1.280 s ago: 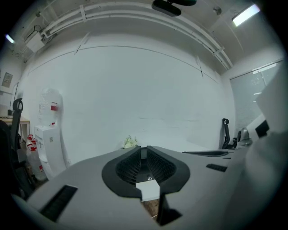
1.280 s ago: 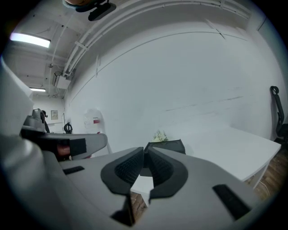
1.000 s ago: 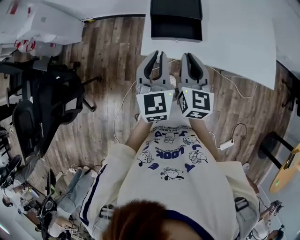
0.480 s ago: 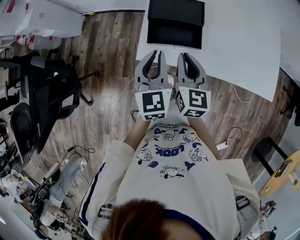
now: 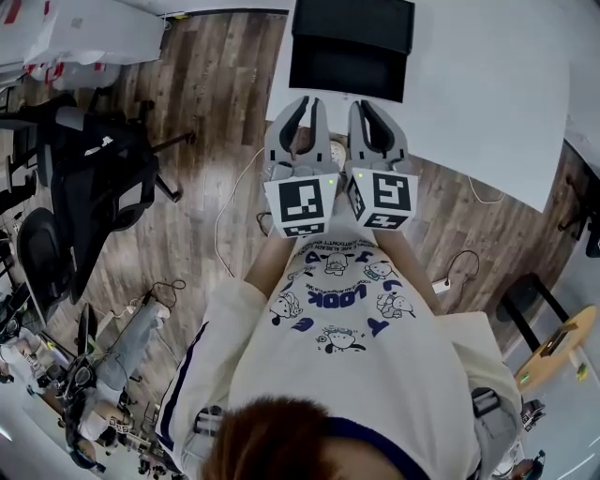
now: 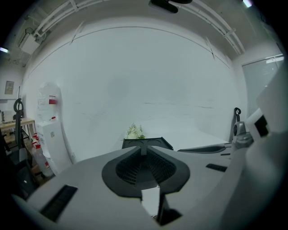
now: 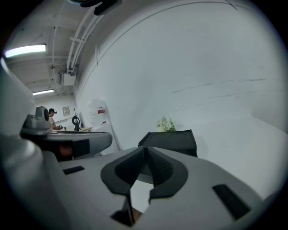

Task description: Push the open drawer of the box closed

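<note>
Facing the person [image 5: 347, 375], drawer [image 5: 345, 73] of box [image 5: 354, 19], long axis seemingly crosswise.

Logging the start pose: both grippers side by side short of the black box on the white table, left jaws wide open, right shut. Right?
No: the left gripper is shut too, jaws together with nothing between, as the left gripper view shows. The right gripper is shut, both side by side short of the black box on the white table.
</note>
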